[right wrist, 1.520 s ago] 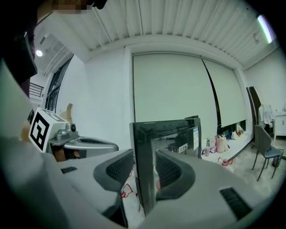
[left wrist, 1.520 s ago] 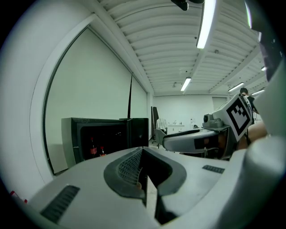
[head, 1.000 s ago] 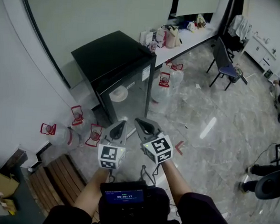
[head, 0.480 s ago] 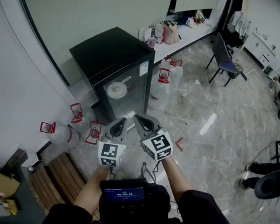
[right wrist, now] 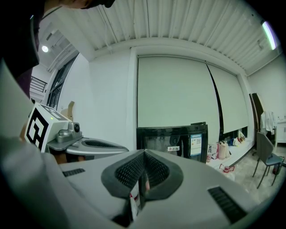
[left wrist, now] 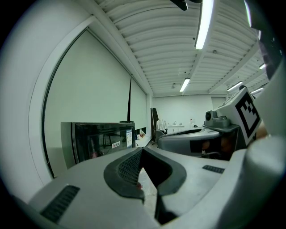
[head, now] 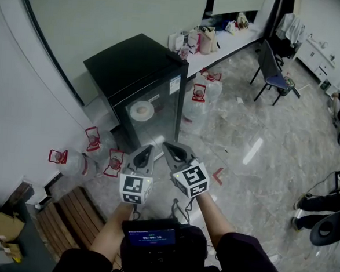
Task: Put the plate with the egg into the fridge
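Closest in, the person is wearing a dark chest unit with a small lit screen (head: 148, 237), and just ahead of it is holding both tools side by side, noses pointing toward the fridge. The left gripper (head: 145, 153) is showing its ribbed fingers (left wrist: 127, 167) clenched together with nothing between them. The right gripper (head: 170, 147) is doing the same, its fingers (right wrist: 129, 170) pressed tip to tip and empty. Held level, close together and clear of everything, they are probably just idling, since nothing within reach is calling for a grasp.

Past them, clear plastic water jugs with red handles (head: 92, 139) are lying on the grey marbled floor (head: 246, 126) around the black glass-doored fridge (head: 134, 63). Its door is looking closed, and a round white plate (head: 141, 110) is resting on a shelf behind the glass. I judge the task's thing is already stowed, though whether an egg is sitting on it is too small to tell.

Farther off, a long white bench (head: 234, 47) is carrying bags, with a blue chair (head: 273, 73) beside it.
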The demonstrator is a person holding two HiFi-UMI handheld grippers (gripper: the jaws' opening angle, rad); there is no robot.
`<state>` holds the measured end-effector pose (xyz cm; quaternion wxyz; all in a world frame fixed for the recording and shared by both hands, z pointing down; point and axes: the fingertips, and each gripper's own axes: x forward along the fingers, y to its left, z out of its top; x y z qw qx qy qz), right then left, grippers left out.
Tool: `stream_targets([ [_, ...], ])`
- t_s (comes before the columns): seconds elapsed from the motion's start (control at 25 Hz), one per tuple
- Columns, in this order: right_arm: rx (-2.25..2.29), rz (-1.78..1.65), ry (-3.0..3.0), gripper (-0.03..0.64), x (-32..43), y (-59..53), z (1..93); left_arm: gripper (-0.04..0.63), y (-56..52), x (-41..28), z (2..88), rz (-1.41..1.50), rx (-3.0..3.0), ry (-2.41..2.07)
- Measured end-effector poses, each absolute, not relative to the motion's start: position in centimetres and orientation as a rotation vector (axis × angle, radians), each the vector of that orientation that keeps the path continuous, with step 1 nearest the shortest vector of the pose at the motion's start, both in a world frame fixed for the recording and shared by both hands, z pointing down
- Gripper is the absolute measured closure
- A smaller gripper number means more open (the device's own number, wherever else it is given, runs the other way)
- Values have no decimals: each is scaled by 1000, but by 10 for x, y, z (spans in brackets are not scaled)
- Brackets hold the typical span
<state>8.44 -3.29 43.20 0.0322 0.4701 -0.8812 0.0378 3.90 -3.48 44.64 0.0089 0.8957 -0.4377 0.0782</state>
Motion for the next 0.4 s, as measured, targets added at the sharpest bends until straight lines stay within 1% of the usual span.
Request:
stream_targets([
  [0.4, 1437, 122, -2705, 609, 86, -39, 435, 586, -41, 40, 446, 243, 2791, -1370],
])
